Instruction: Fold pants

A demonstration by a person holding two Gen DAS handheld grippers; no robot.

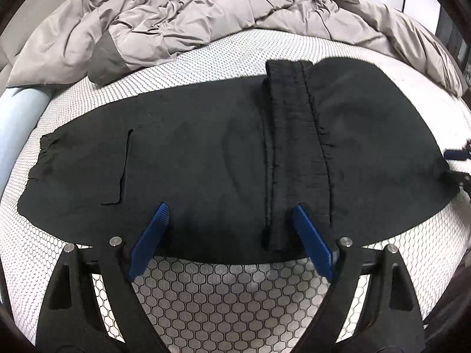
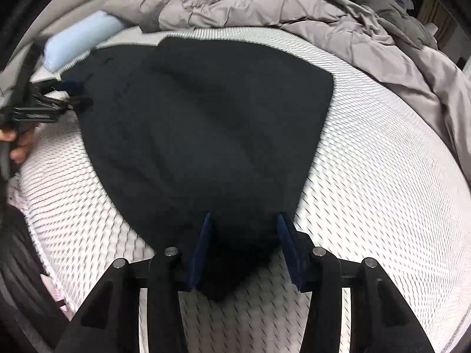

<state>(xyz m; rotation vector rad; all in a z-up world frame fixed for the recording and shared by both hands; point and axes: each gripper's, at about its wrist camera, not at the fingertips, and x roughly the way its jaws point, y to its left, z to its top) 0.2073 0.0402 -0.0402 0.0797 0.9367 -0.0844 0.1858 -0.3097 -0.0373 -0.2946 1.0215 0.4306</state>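
Two tools are spread, nothing gripped: left tool [image 1: 228, 214] at the pants [image 1: 206, 153] waistband [image 1: 290, 147], right tool [image 2: 244, 220] half-open astride their corner. Hems should be pinched squarely off the bed [image 1: 235, 294].

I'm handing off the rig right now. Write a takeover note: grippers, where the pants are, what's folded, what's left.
Left gripper: open, nothing held, poised over the near edge of the pants beside the waistband.
Right gripper: jaws apart around the pants' near tip; no grip seen, view blurred.
Pants: flat on the mattress, one end already folded over the rest. Grey comforter bunched behind.
Left: finish folding into a compact stack.
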